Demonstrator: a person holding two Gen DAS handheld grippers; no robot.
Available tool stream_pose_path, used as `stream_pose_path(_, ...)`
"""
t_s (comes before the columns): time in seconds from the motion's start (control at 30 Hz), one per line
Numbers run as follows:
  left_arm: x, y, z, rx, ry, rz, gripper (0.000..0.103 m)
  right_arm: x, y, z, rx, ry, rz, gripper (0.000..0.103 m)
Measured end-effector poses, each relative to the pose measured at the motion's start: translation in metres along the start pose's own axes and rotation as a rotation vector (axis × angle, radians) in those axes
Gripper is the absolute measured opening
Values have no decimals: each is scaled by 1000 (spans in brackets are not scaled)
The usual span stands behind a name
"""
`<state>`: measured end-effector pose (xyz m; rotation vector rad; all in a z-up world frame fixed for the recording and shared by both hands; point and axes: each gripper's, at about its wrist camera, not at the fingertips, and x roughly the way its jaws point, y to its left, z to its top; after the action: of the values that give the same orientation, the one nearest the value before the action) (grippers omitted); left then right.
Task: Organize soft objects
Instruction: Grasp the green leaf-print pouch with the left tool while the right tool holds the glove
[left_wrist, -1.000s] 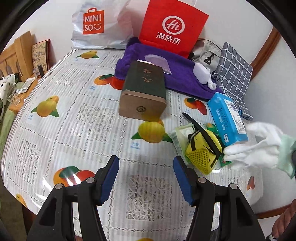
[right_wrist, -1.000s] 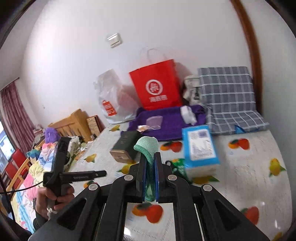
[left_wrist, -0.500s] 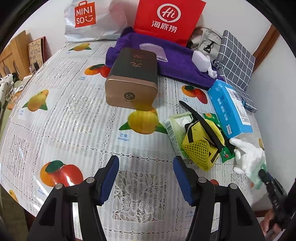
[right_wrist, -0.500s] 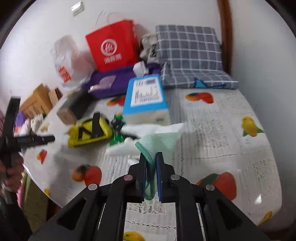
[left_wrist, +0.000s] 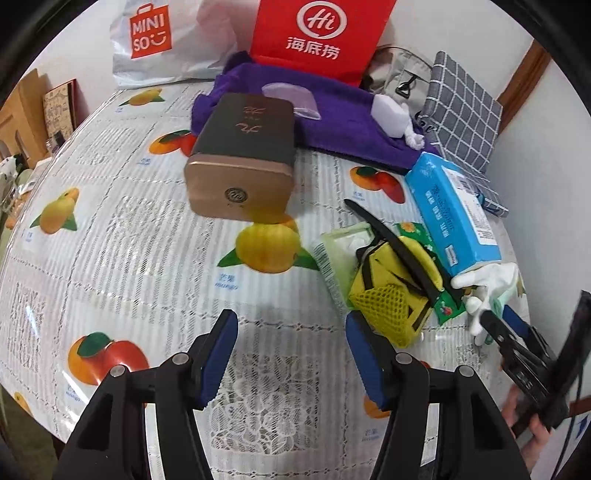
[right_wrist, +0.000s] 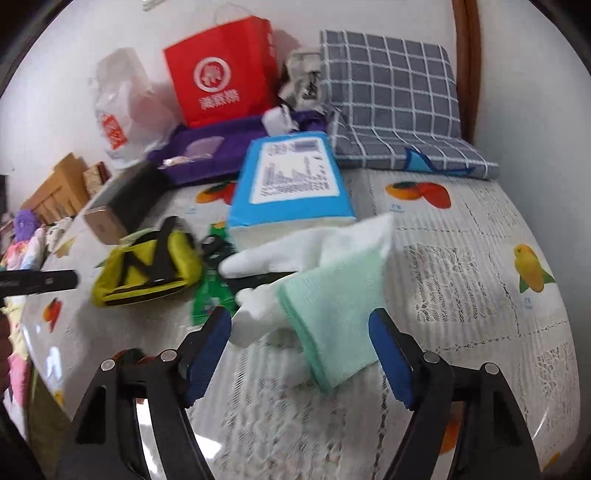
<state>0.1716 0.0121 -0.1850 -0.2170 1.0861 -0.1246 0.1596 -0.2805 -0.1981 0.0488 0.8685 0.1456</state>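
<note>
A white glove with a mint-green cuff (right_wrist: 325, 295) lies on the fruit-print tablecloth in front of the blue tissue pack (right_wrist: 291, 181). My right gripper (right_wrist: 299, 350) is open, its fingers on either side of the cuff and not holding it. In the left wrist view the glove (left_wrist: 487, 291) lies at the right edge with my right gripper (left_wrist: 504, 321) at it. My left gripper (left_wrist: 291, 354) is open and empty above the tablecloth. A yellow mesh pouch (left_wrist: 395, 295) lies just ahead and to the right of it.
A brown tin box (left_wrist: 243, 162), a purple towel (left_wrist: 332, 122), a red paper bag (left_wrist: 317, 33), a white Miniso bag (left_wrist: 162, 40) and a grey checked cushion (right_wrist: 391, 96) fill the back of the table. A green wipes packet (left_wrist: 340, 254) lies beside the pouch.
My right gripper has carried the glove down to the table beside the tissue pack and opened, letting it go. My left gripper has moved forward toward the pouch.
</note>
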Motion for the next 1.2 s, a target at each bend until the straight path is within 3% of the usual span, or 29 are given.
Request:
stream_pose_path(0.2,4,-15,6,25,-11,-48,59,19,-9,4,48,21,-3,76)
stream_pose_path(0.3,11,-30,8,53,-1,-70,59,25,-10,4,46,19,-16,69)
stream_pose_path(0.47,20,-48,12,76,6,-75,59,27,-13,5,51,6,-24,44)
stream_pose_path(0.67,14,-69,28,108,-49,-98,59,24,-22,3,75,2,-3,29)
stream_pose_path(0.8,36,-82,33,148,20,71,59,23,-24,3,81,0,12,28)
stream_pose_path(0.93,41,-59,27,83,34,87,59,21,-29,2,79,4,28,28)
stream_pose_path(0.97,45,-56,26,89,51,79,58,21,-30,1,83,4,31,28)
stream_pose_path(1.03,48,-49,20,100,73,36,37,21,-33,1,90,4,39,28)
stream_pose_path(1.2,29,-35,19,99,36,1,31,22,-31,2,89,4,26,28)
